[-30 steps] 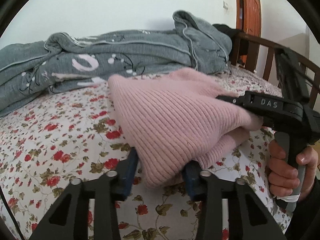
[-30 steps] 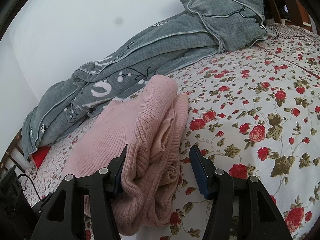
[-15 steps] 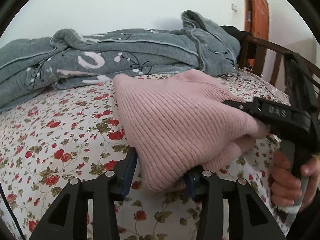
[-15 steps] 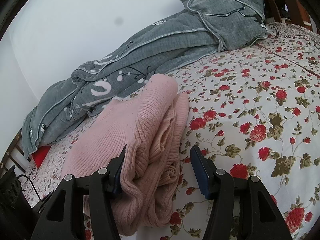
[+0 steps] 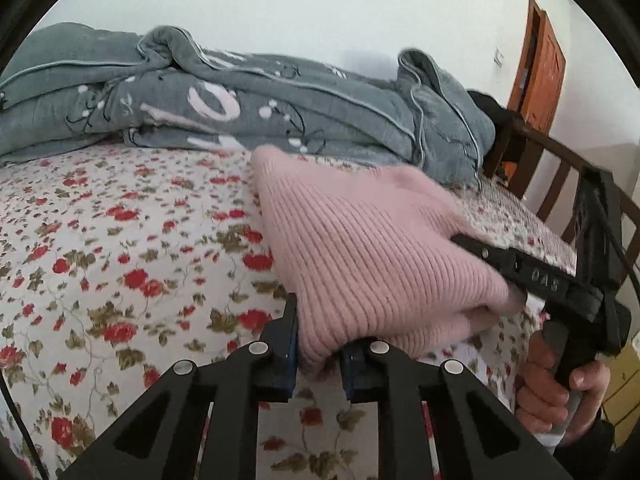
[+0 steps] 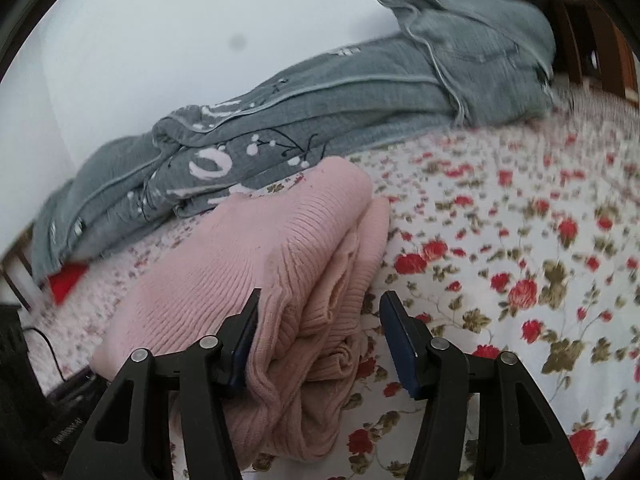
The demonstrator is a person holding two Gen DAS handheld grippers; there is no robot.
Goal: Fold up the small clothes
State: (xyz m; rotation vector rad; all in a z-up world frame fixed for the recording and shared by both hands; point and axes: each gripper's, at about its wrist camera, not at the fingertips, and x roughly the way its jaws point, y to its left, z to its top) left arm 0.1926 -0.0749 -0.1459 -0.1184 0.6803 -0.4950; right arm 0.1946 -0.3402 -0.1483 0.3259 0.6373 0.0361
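A pink ribbed knit sweater (image 5: 360, 256) lies folded in a thick bundle on the floral bedsheet (image 5: 120, 248). My left gripper (image 5: 318, 344) is shut on its near corner. In the right wrist view the same sweater (image 6: 256, 280) shows its stacked folds. My right gripper (image 6: 320, 340) has its jaws wide apart around the bundle's end, with the left finger against the knit and the right finger off it. The right gripper's body (image 5: 560, 280) and the hand holding it show at the right of the left wrist view.
A grey patterned quilt (image 5: 240, 112) is piled along the wall behind the sweater. A dark wooden bed rail (image 5: 560, 168) runs at the right, with an orange door (image 5: 540, 72) beyond. A red item (image 6: 66, 280) lies at the bed's far left edge.
My left gripper's jaws have closed in tighter on the sweater's corner. Both views have shifted and the bundle has moved slightly; the right gripper stays open around it.
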